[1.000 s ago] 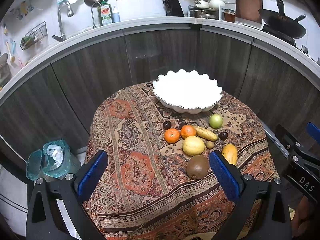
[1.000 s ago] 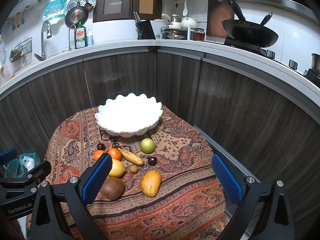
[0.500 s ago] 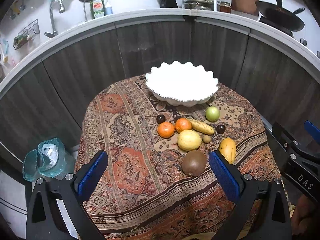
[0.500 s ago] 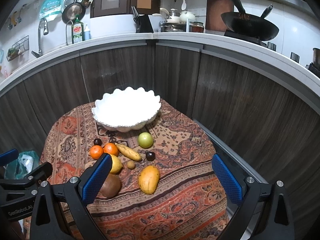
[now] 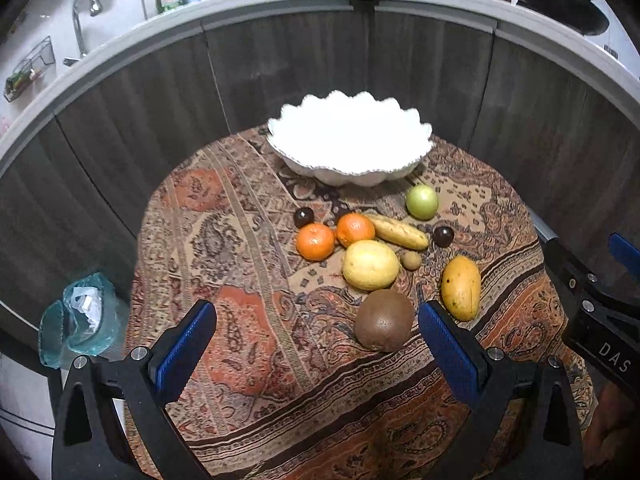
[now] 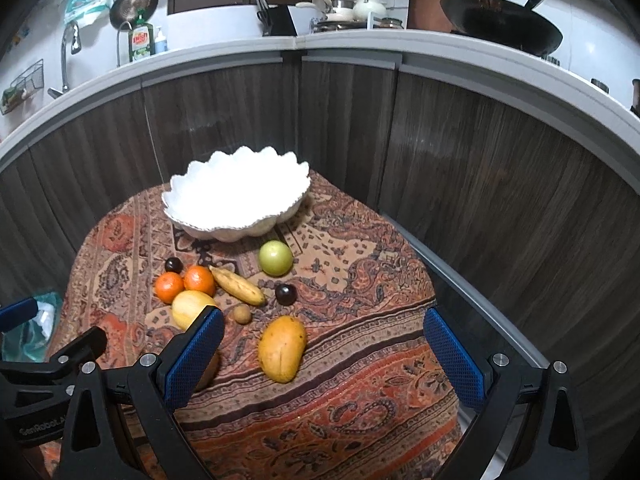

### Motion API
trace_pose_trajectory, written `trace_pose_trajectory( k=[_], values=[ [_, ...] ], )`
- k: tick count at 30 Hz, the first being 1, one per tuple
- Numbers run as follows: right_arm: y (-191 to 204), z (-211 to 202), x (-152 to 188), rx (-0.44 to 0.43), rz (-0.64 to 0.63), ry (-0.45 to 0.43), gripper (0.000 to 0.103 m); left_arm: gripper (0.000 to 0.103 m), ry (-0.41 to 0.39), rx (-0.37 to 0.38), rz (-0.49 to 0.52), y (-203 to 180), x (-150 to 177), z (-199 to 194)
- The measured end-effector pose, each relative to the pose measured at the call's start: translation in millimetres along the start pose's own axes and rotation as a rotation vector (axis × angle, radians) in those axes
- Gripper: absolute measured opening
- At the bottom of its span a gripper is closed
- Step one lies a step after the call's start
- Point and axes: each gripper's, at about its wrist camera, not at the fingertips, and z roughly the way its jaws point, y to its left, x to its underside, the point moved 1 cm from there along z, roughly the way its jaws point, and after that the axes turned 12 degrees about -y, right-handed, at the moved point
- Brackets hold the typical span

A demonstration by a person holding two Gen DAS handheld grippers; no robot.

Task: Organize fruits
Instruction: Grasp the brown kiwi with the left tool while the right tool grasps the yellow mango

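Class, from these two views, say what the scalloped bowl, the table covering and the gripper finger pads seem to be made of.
Scalloped bowl: probably glazed ceramic; white, rigid, wavy rim, though glare hides any surface detail.
Table covering: woven fabric, matte; paisley print draping over the edge.
Finger pads: likely rubber or textured plastic; blue with a fine gridded surface.

Home kitchen: sink tap (image 6: 69, 46), wok (image 6: 500, 22) (on the stove), countertop (image 6: 360, 46).

both claws have tipped down and eased in toward the fruit over the last second; in the left wrist view the white bowl (image 5: 349, 148) sits lower in frame and the kiwi (image 5: 383, 320) is nearer the left claw (image 5: 316, 344); the right claw (image 6: 323, 354) now hangs closer over the mango (image 6: 281, 348), its left pad covering part of the kiwi
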Motion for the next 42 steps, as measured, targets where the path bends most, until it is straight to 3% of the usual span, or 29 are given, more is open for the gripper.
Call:
trace_pose_trajectory(
  k=[18, 25, 33, 42],
  values=[
    [-14, 66, 32, 0.038, 0.022, 0.155, 0.1, 0.085, 0.186, 0.115, 0.056, -36, 29, 92],
    [-14, 79, 39, 0.036, 0.02, 0.185, 0.1, 0.082, 0.236, 0.161, 0.052, -42, 38, 108],
    [-12, 84, 43, 0.039, 0.007, 0.205, 0.1, 0.058, 0.295, 0.222, 0.027, -49, 45, 125],
    [-6, 86, 43, 0.009, 0.0, 0.216, 0.09, 0.056, 0.289, 0.24, 0.012, -46, 43, 119]
  ],
)
